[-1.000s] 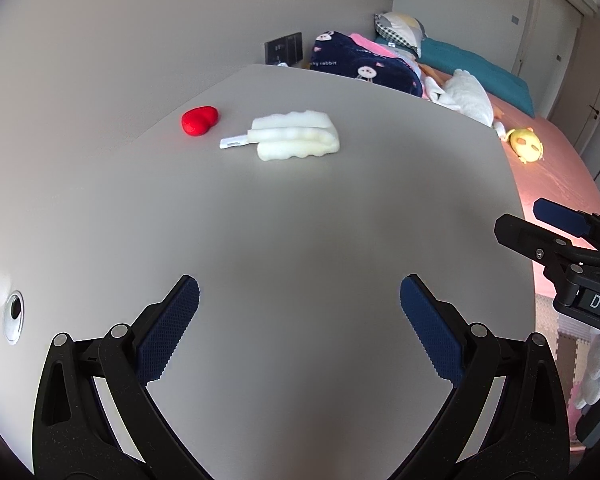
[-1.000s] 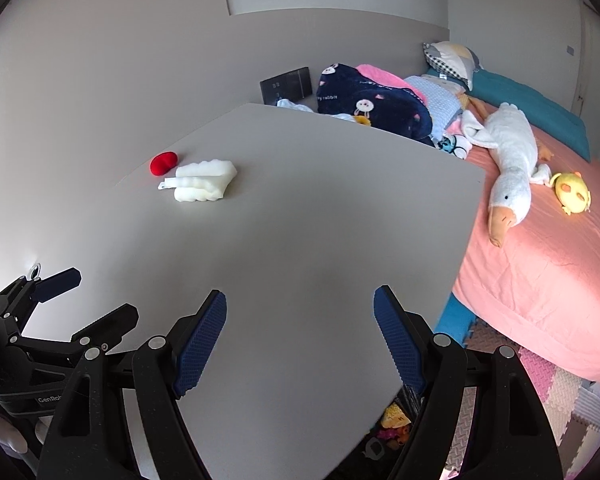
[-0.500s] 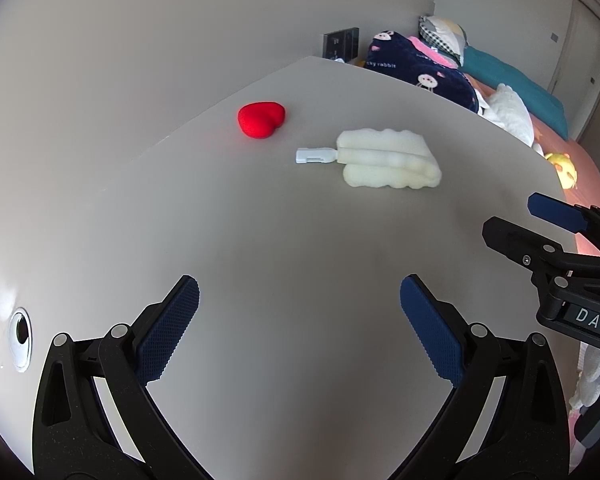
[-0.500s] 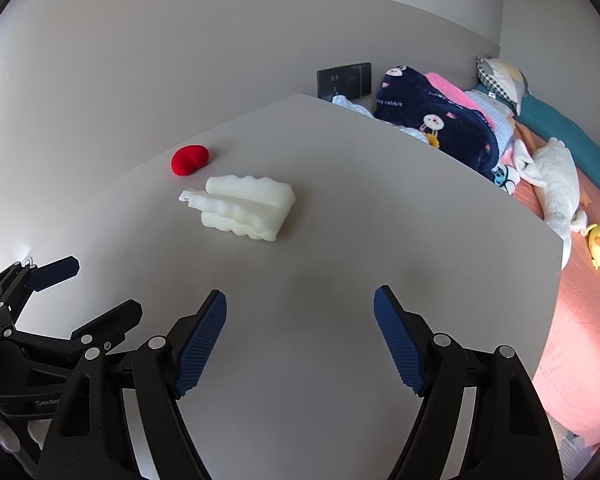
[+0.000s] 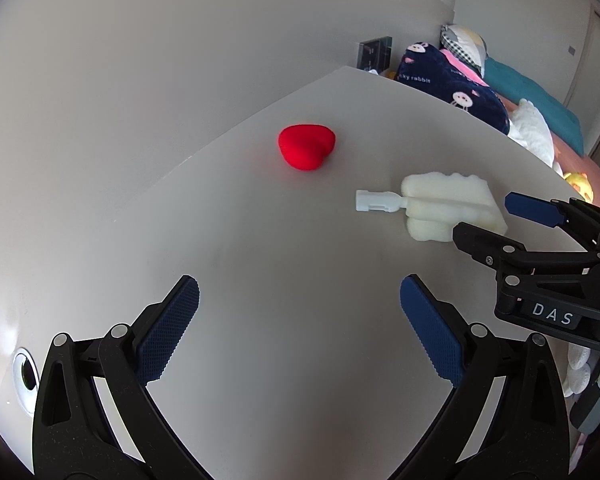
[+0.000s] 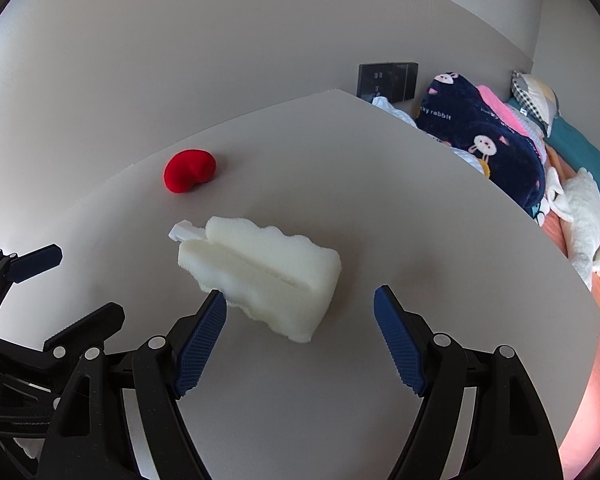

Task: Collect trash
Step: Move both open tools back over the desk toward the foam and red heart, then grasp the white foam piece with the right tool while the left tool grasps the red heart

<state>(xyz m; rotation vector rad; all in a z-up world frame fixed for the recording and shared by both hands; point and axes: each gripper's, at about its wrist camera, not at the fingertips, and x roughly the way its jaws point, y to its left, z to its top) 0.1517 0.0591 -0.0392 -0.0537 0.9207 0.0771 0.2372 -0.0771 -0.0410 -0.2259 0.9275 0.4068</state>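
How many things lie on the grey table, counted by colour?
Red: 1, the red heart-shaped piece
White: 1, the white foam piece with its plastic stub
Total: 2

On my table (image 6: 420,240) the sponge (image 6: 268,276) lies mid-surface; the heart (image 6: 189,170) sits behind it, near the wall-side edge.

Navy blanket (image 6: 484,136), teal pillow (image 5: 536,92)
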